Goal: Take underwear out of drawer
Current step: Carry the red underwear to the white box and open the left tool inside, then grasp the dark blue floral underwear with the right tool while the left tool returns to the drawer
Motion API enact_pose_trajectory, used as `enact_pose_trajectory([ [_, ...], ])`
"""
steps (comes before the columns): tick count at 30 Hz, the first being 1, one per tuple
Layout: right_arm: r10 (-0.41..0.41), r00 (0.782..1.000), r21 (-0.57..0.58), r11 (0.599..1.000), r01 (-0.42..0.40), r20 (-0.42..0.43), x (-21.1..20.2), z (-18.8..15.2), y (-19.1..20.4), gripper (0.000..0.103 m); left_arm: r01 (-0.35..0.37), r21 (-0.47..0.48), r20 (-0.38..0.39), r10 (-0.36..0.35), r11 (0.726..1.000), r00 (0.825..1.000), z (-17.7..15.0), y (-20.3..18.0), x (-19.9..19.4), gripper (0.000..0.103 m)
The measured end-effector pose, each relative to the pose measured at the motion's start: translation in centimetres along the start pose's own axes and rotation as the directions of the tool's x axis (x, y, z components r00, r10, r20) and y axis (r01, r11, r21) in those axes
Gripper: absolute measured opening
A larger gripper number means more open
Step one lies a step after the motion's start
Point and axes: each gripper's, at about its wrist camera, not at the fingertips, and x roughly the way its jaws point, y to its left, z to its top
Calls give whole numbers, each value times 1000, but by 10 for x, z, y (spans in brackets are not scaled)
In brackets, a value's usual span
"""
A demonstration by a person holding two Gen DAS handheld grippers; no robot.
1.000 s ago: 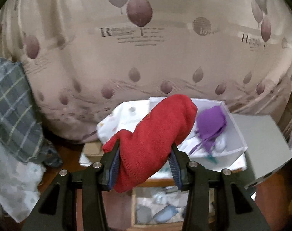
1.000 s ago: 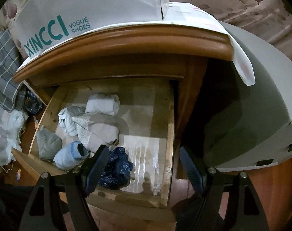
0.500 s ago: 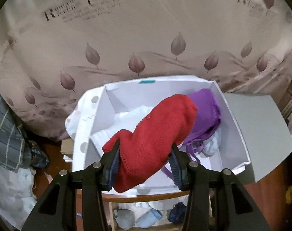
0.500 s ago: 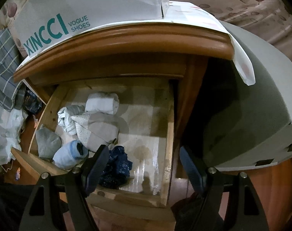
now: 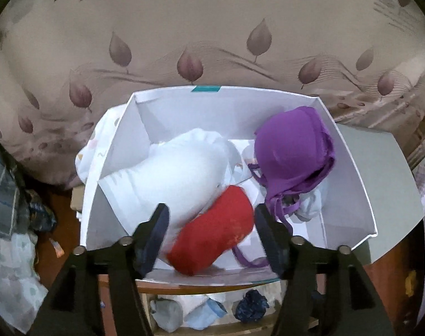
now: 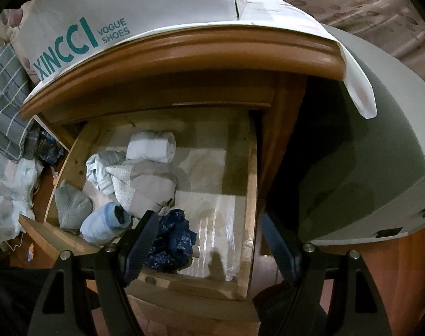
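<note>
In the left wrist view my left gripper (image 5: 212,224) is open above a white shoe box (image 5: 349,168). A red rolled garment (image 5: 215,238) lies loose between the jaws, blurred, inside the box beside a white bundle (image 5: 176,173) and a purple bra (image 5: 293,156). In the right wrist view my right gripper (image 6: 209,238) is open and empty over the open wooden drawer (image 6: 248,196). The drawer holds a dark blue patterned garment (image 6: 173,240), a grey-beige folded one (image 6: 148,187), a white roll (image 6: 152,148), a light blue roll (image 6: 103,221) and a grey one (image 6: 71,204).
The box stands on the wooden nightstand top (image 6: 184,58). A grey cabinet (image 6: 366,154) stands right of the nightstand. A leaf-patterned curtain (image 5: 212,28) hangs behind. Plaid cloth (image 6: 5,106) and white fabric (image 6: 5,190) lie at the left.
My left gripper moved over the box and opened, and the red garment dropped from its jaws into the box. The right gripper has barely moved.
</note>
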Motion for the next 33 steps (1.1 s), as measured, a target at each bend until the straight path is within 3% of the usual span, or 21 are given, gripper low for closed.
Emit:
enact_pose_trajectory([
  [8, 11, 1000, -16, 1000, -11, 5, 0, -1, 3, 78, 42, 9, 91, -42, 999, 995, -28, 14, -54, 74],
  [10, 22, 1000, -41, 999, -21, 12, -2, -1, 6, 78, 6, 20, 125, -9, 1000, 992, -50, 22, -72, 75],
  [13, 42, 999, -57, 997, -42, 0, 0, -1, 9, 78, -44, 17, 192, 40, 999, 981, -84, 40, -92, 85],
  [16, 83, 996, -68, 994, -84, -16, 0, 0, 14, 78, -75, -28, 225, 79, 997, 971, -123, 64, -96, 89],
  [21, 137, 986, -70, 987, -143, -90, 6, 4, 23, 78, -97, -99, 124, 109, 990, 986, -173, 98, -55, 89],
  [25, 110, 968, -101, 986, -135, -225, 28, 12, 39, 78, -102, -175, 29, 108, 979, 994, -199, 115, -6, 89],
  [28, 46, 944, -163, 981, -104, -327, 49, 16, 55, 78, -129, -184, -11, 129, 974, 992, -213, 115, 19, 89],
  [33, -44, 881, -178, 983, -46, -472, 87, 17, 67, 78, -76, -220, -32, 71, 973, 997, -227, 121, 43, 89],
])
